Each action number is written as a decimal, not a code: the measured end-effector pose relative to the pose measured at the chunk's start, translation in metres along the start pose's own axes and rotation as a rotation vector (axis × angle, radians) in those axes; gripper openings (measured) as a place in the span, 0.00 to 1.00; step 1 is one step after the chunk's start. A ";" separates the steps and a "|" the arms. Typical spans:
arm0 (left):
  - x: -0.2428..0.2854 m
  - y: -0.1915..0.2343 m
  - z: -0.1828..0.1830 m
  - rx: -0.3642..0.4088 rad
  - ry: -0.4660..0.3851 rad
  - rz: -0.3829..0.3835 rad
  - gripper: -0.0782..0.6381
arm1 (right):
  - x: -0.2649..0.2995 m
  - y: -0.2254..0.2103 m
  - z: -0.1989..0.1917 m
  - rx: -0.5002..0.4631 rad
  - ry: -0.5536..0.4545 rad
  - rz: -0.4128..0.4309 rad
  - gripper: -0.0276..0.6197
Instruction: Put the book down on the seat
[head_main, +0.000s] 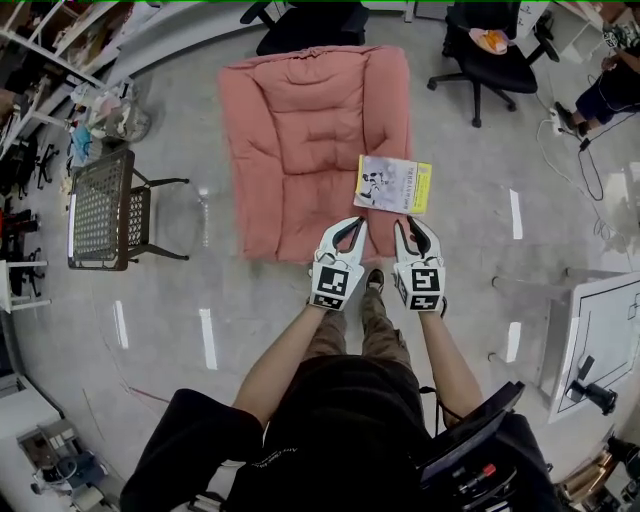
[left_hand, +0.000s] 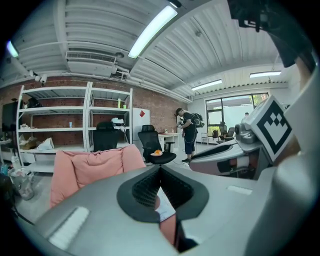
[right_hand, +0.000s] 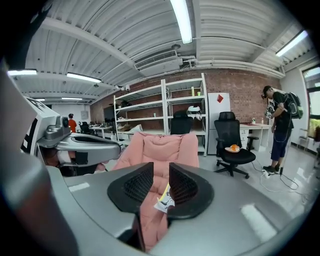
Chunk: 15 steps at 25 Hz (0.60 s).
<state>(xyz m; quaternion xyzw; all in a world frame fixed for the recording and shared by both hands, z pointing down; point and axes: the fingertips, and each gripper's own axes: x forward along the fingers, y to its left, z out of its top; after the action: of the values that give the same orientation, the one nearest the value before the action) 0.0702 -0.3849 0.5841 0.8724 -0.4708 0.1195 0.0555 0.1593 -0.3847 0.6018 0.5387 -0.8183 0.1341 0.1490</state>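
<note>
Since the book (head_main: 392, 185) already lies crosswise on the seat (head_main: 300, 120), just ahead of our right tongs (head_main: 417, 228), those stand spread and empty; our left tongs (head_main: 355, 228) are pressed together.

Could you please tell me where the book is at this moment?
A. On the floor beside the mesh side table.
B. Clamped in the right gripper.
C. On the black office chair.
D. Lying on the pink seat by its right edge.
D: the book lies flat at the right edge of the pink seat, ahead of the right gripper, whose jaws stand apart and empty.
</note>
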 end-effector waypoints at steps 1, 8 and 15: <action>-0.006 0.000 0.001 -0.002 -0.004 -0.007 0.10 | -0.005 0.005 0.000 0.004 0.008 -0.001 0.21; -0.061 -0.004 0.010 0.006 -0.052 -0.070 0.10 | -0.051 0.058 0.015 -0.015 -0.053 -0.075 0.20; -0.121 -0.003 0.021 0.006 -0.095 -0.092 0.10 | -0.087 0.114 0.026 -0.021 -0.072 -0.052 0.20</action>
<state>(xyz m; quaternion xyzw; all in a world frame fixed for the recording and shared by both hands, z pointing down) 0.0121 -0.2893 0.5325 0.8979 -0.4320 0.0770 0.0360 0.0844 -0.2778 0.5373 0.5628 -0.8101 0.1021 0.1286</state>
